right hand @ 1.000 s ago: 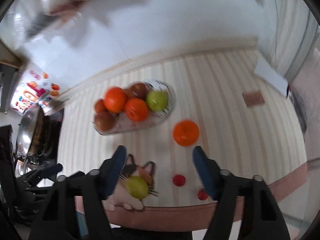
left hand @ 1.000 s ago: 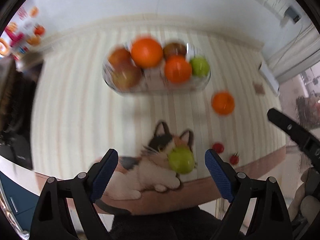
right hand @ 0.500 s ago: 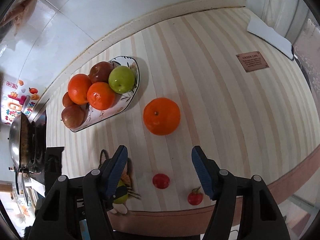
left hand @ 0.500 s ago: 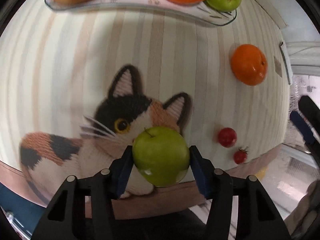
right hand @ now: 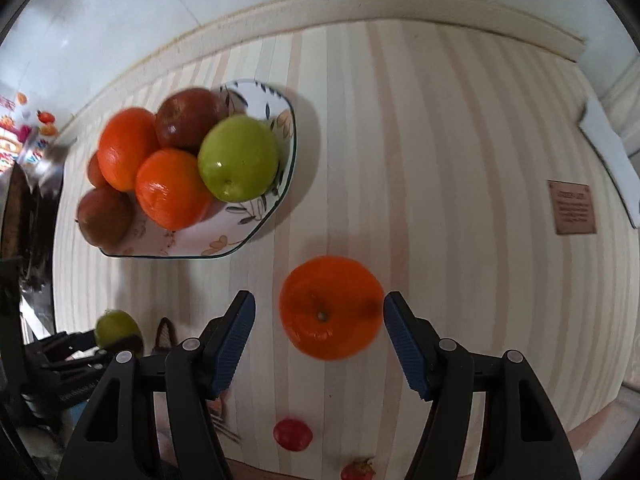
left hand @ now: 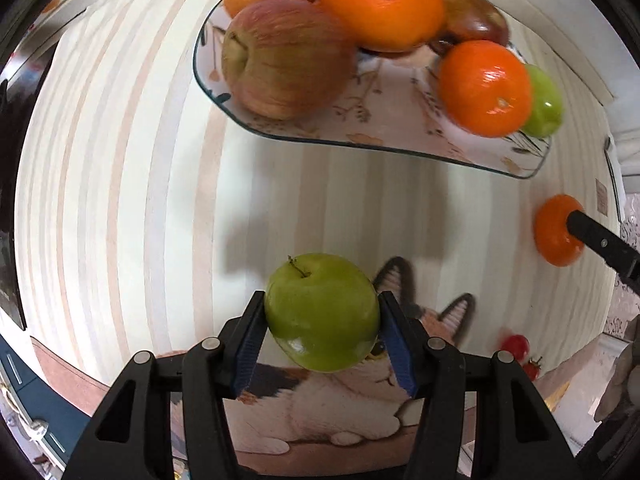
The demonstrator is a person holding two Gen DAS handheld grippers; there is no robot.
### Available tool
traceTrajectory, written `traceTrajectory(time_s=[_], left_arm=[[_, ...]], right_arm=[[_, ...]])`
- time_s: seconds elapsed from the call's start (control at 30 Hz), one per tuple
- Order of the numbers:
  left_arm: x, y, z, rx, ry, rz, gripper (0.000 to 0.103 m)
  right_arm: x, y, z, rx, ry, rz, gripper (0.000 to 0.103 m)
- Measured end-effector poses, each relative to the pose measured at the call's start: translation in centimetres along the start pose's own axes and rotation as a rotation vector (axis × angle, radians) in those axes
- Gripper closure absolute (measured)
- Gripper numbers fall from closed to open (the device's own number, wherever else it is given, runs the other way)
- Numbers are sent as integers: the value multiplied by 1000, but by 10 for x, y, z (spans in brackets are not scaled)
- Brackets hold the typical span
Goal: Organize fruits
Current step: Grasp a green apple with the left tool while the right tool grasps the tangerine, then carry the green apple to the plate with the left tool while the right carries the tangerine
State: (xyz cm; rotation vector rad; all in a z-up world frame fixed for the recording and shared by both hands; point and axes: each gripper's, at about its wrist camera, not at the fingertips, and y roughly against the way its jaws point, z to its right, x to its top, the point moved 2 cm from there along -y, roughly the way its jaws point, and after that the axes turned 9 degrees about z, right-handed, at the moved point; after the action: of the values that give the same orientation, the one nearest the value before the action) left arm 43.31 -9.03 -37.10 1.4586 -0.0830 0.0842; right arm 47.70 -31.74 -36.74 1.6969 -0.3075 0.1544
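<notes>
Left wrist view: my left gripper (left hand: 322,334) is clamped on a green apple (left hand: 322,312), both blue fingers (left hand: 249,338) pressed to its sides, stem up. The apple is held clear of the striped surface (left hand: 120,200), above the cat picture (left hand: 360,396) at the near edge. Ahead lies the plate (left hand: 400,136), its near rim just beyond the apple. It carries a red apple (left hand: 286,58), three oranges, a dark apple (left hand: 474,18) and a second green apple (left hand: 544,98). Bare plate floor shows between the red apple and the nearest orange (left hand: 484,88), along the near rim. Open surface extends to the left of the plate.

Right wrist view: my right gripper (right hand: 320,340) points down at a loose orange (right hand: 330,312) on the surface. Its fingers (right hand: 234,340) stand apart, one on each side of the orange with a gap on both sides; neither touches it. The plate (right hand: 256,216) lies up and to the left, apart from this orange. Two small red fruits (right hand: 293,434) lie near the front edge of the surface, beneath the gripper. To the right the surface is open as far as a brown label (right hand: 573,207).
</notes>
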Motion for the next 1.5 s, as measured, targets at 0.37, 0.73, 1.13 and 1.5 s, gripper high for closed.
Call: traceTrajectory(time_s=[0.37, 0.73, 1.13, 1.5], left_arm=[[2, 1, -4, -5, 4, 0, 50], [2, -5, -17, -42, -8, -26, 50], [11, -20, -35, -106, 20, -82, 48], [5, 7, -20, -91, -56, 12, 51]], right_arm=[[5, -16, 2, -25, -8, -25, 39], [-34, 0, -44, 67, 70, -52, 40], [-37, -6, -41, 87, 14, -46, 38], [-38, -7, -40, 90, -22, -14, 39]])
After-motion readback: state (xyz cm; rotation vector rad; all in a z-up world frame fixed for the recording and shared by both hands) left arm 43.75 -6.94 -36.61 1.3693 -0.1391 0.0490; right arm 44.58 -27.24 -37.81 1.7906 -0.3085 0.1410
